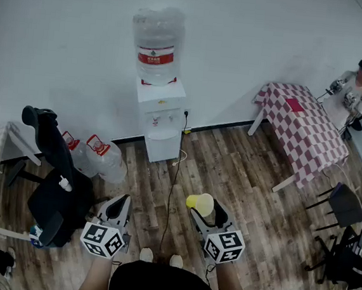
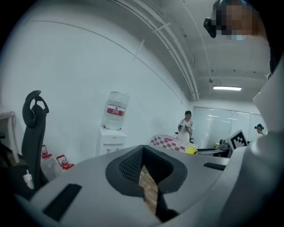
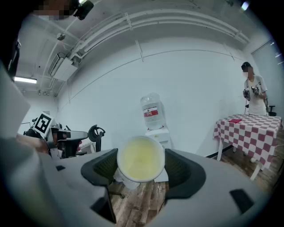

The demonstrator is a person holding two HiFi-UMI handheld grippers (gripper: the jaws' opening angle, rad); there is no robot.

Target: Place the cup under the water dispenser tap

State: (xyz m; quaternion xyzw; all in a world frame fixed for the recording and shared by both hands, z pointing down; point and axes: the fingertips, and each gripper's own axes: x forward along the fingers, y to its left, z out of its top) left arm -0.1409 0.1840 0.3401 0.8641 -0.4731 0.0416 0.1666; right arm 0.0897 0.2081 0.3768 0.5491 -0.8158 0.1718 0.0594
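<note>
Head view. Recorder: your right gripper [image 1: 205,208] holds the yellow cup [image 1: 202,204] up over the wood floor [image 1: 254,180], just ahead of your shoes [image 1: 147,254]. The cup lies on its side between the jaws. Against the white wall [image 1: 63,47] stands the water dispenser [image 1: 160,117], well apart from the cup, ahead and a little to your left.

Checker: Agreed. Right gripper view: your jaws stand wide, with a pad [image 3: 103,167] against each side of the cup. A round pale face of the cup turns toward the camera; mouth or base, I cannot tell. The dispenser's bottle [image 3: 151,111] shows above the cup's rim, and the cabinet is partly hidden behind the cup.

Recorder: And the left side?

Checker: Your left gripper [image 1: 122,200] carries nothing. Left gripper view: its jaws are drawn together at the tips, with only a narrow slit of floor showing between them lower down. It sits beside the right one and points the same way.

Recorder: Surroundings. A black cable [image 1: 174,172] runs from beside the dispenser across the floor toward you. Spare bottles [image 1: 97,155] lie left of the dispenser, next to a black office chair [image 1: 51,167]. A checked table [image 1: 304,124] stands to the right, with a person [image 1: 355,91] at its far end.

Checker: The cup is not yet under the tap.
</note>
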